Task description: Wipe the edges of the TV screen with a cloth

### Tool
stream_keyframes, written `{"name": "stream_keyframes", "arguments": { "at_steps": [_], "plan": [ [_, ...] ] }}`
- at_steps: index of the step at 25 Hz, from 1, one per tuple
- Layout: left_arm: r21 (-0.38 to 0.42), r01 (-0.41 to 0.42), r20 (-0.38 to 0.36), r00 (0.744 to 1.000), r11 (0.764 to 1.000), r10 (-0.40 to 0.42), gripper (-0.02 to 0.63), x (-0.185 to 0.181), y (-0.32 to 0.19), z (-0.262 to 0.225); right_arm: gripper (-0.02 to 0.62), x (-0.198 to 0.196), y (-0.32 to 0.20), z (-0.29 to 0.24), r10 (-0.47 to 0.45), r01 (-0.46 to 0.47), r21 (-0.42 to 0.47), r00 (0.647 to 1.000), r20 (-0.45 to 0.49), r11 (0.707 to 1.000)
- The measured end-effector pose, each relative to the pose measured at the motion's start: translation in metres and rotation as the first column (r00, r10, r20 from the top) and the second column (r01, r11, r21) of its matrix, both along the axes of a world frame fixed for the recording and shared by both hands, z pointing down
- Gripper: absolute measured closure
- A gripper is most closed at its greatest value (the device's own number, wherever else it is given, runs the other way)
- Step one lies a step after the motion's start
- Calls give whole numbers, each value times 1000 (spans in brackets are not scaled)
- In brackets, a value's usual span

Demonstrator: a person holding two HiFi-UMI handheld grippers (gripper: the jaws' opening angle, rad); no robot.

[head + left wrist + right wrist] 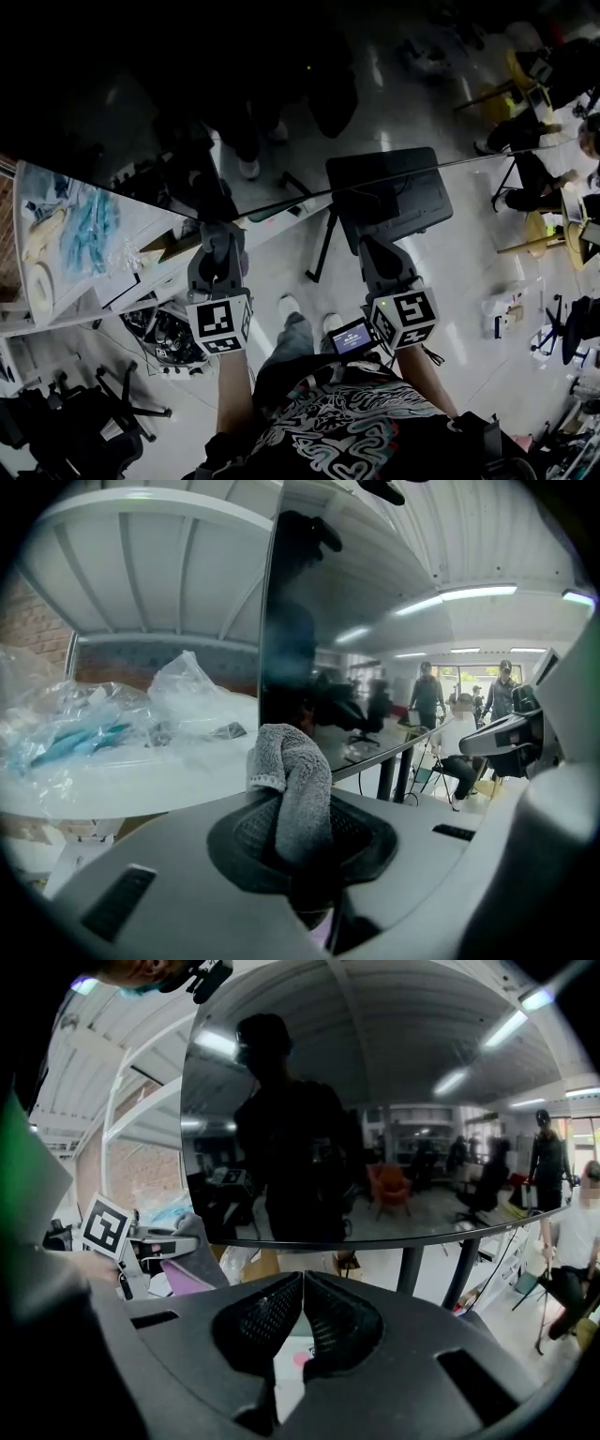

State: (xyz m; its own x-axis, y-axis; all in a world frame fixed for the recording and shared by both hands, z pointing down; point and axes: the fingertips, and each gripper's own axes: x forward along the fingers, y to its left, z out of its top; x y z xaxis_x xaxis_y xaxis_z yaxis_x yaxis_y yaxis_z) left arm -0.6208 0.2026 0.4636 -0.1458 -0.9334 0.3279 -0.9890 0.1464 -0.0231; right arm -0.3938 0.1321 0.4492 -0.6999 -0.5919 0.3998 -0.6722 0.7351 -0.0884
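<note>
The left gripper (298,850) is clamping the grey cloth (292,785) at frame centre, just beside the TV screen (394,630)'s left edge, while the right gripper (302,1312) is idling, jaws together and empty, so the next move is probably sliding the cloth along that edge.

Head view steeply downward; both gripper views close before TV screen (375,1129)

Grey jaws (black ribbed pads (265,1321)); swirl-patterned shirt (352,424).

Grey cloth (292,789) beside dark TV screen (375,649)
</note>
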Motion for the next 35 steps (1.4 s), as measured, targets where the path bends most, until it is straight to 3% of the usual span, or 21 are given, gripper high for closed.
{"name": "stream_keyframes", "arguments": {
  "at_steps": [20,23,35],
  "plan": [
    [14,-119,-6,993,993,119,535,4,-15,-3,566,-32,4,0,-22,22,16,1000,18,1000],
    [8,-171,23,985,985,171,535,11,-20,-8,566,-35,5,-3,-2,1,19,1000,21,1000],
    [22,-248,-6,969,969,248,535,19,-27,-5,566,-25,10,0,98,-99,13,995,26,995]
  ]
}}
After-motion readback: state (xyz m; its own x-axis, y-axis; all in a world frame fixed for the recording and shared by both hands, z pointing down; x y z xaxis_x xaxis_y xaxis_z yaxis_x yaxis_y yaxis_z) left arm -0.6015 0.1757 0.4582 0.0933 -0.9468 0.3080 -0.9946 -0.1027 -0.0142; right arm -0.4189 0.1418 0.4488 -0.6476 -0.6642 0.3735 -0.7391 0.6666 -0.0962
